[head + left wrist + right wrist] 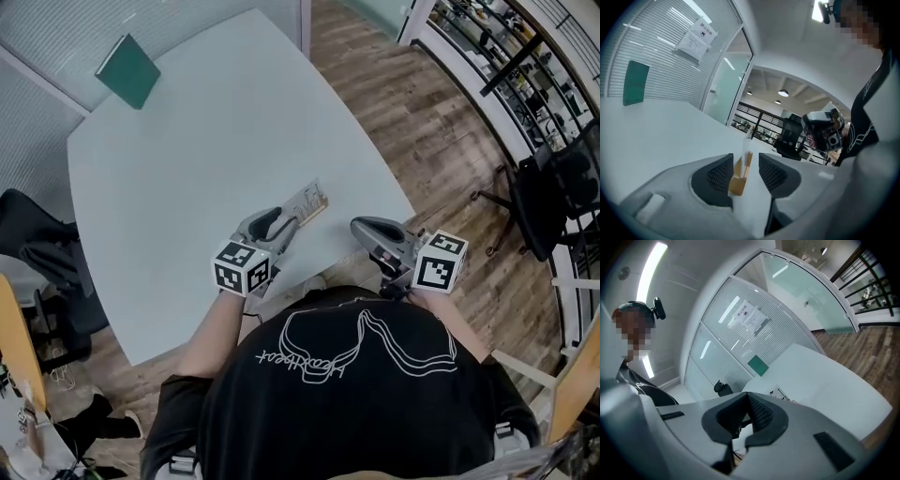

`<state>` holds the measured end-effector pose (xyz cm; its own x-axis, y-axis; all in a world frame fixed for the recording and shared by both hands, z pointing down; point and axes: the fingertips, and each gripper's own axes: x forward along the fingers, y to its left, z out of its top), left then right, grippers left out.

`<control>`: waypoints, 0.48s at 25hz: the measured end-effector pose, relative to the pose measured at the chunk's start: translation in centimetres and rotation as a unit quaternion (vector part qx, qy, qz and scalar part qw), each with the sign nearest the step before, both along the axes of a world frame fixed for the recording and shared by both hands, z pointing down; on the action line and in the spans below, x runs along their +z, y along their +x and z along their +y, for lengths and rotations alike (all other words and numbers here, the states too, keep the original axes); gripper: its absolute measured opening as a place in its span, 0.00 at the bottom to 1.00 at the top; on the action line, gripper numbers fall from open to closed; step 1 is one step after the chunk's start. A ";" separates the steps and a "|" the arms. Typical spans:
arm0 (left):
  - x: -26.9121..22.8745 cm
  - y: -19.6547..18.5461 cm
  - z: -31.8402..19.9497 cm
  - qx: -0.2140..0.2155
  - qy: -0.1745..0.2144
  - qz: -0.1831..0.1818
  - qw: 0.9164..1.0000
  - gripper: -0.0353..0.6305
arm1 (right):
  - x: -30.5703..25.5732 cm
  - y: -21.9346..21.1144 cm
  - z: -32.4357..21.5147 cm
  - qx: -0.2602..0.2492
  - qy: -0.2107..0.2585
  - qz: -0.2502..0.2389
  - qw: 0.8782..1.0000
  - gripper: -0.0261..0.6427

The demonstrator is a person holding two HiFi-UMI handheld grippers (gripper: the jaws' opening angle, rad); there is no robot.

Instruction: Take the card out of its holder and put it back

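Note:
A pale printed card (307,198) stands upright in the slot of a small wooden holder (317,207) near the front of the white table (206,141). In the left gripper view the holder (736,184) and card (745,152) sit between the jaws of my left gripper (744,169), which stand open on either side without pressing on them. In the head view the left gripper (279,222) reaches the holder's near end. My right gripper (364,226) hovers to the right, apart from the card, near the table's edge. Its jaws (743,420) are shut with nothing between them.
A green book (128,70) lies at the table's far left corner. A black office chair (553,192) stands on the wooden floor to the right, another dark chair (42,258) at the left. The table's curved front edge runs just below both grippers.

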<state>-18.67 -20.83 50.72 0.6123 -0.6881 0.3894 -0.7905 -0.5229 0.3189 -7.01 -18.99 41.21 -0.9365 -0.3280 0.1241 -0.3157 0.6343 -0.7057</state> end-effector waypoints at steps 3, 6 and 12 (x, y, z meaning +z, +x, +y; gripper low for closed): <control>0.6 0.9 -0.5 0.029 0.004 -0.002 1.000 0.29 | 0.3 0.4 -0.4 0.012 -0.003 0.001 1.000 0.05; 1.2 1.1 -0.9 0.045 0.013 -0.008 0.999 0.29 | 0.5 0.5 -0.6 0.022 -0.005 0.000 1.000 0.05; 1.9 2.0 -1.9 0.068 0.023 -0.004 0.997 0.29 | 1.7 0.9 -0.9 0.038 -0.019 0.007 0.999 0.05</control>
